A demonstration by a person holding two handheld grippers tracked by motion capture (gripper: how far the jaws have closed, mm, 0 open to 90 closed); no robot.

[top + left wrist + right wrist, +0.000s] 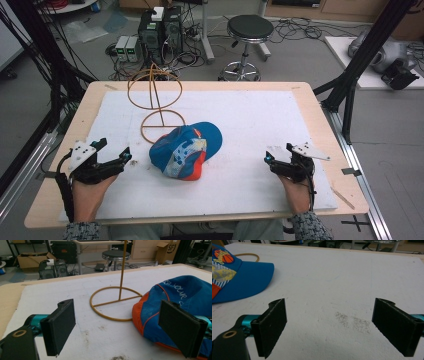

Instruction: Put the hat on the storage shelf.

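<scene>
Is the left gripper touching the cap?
Apart. The high view shows white mat between the left gripper and the cap; its jaws stand open and empty.

White lettering on the blue cap (180, 293) reads "YOUR", with the letters before it cut off by a fold. A cardboard box (168, 248) on the floor behind carries "SF" inside a ring. The cap's front badge lettering is too small to read.
</scene>
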